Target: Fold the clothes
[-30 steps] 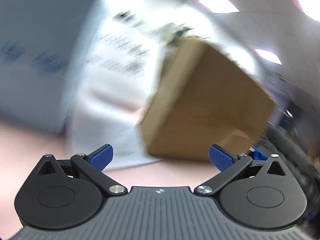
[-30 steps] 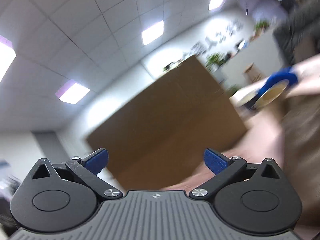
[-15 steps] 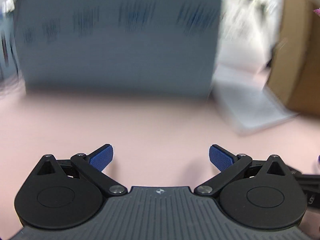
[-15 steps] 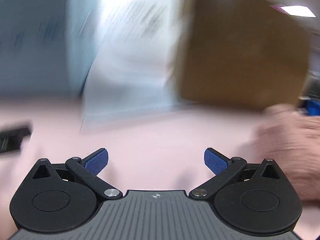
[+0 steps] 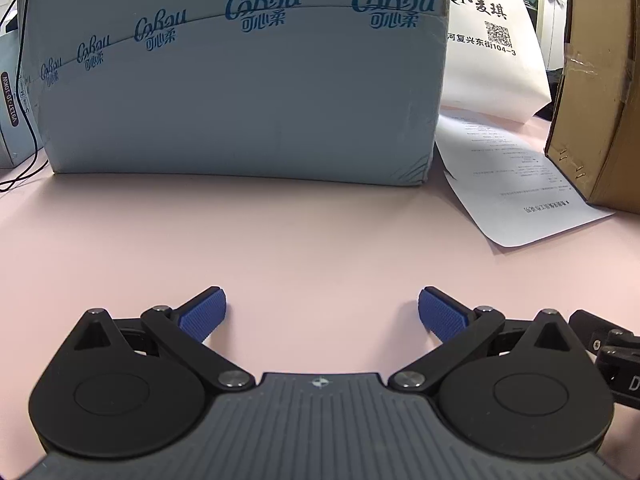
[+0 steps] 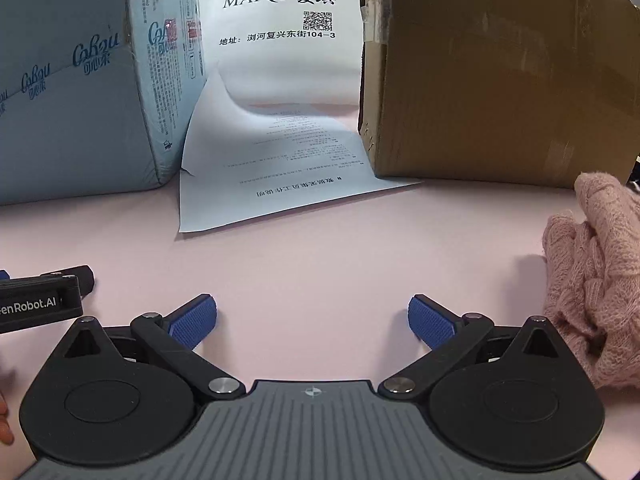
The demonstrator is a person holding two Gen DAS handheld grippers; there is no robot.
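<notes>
Left claw (image 5: pixel 322 312): spread wide, empty, low over the desk (image 5: pixel 280 240).
Right claw (image 6: pixel 312 320): spread wide, empty.
Tip: swing right to the pink knit (image 6: pixel 592 280), pinch one edge.
</notes>
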